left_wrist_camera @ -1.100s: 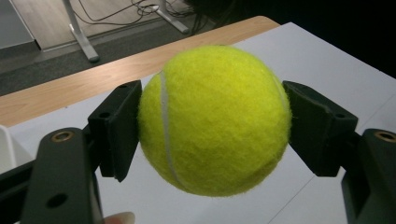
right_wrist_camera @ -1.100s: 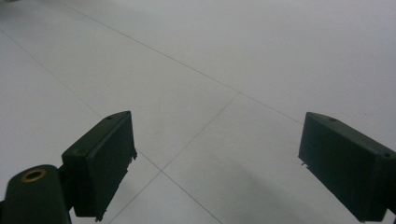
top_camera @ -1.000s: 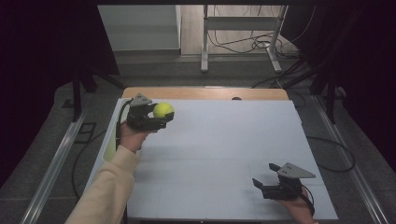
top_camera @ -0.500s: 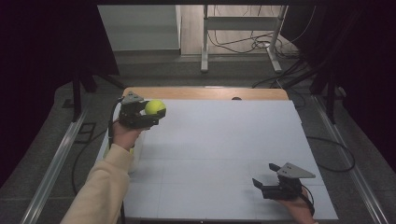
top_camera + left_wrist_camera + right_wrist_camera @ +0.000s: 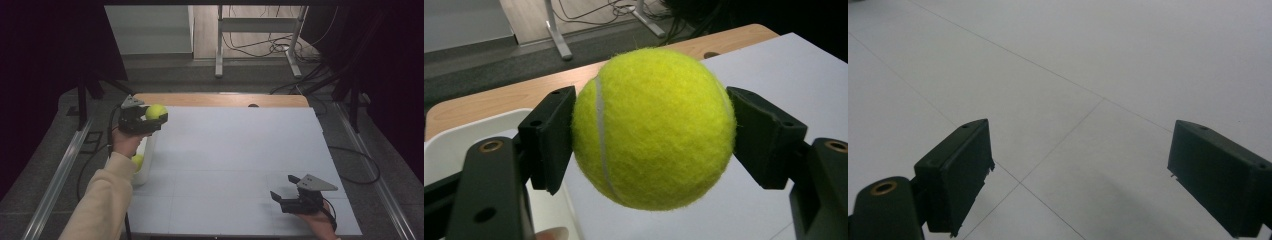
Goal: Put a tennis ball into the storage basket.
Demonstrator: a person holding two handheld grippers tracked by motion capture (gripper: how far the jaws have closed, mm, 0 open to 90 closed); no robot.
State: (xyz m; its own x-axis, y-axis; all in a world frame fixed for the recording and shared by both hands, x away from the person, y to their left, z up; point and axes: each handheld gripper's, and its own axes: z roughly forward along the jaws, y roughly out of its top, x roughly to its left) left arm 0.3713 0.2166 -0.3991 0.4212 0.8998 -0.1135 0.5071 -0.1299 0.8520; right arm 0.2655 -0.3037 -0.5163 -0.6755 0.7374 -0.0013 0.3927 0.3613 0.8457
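Your left gripper (image 5: 156, 120) is clamped on a tennis ball (image 5: 651, 127), lifted above the table's far-left corner, over the white bin (image 5: 142, 170) holding another ball (image 5: 137, 160). Placement remains. Your right gripper (image 5: 1083, 180) rests near-right, jaws apart, empty.

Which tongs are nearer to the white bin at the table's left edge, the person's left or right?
Left. The left tongs hold a tennis ball just above the white bin; the right tongs sit open near the table's opposite front corner, far away.
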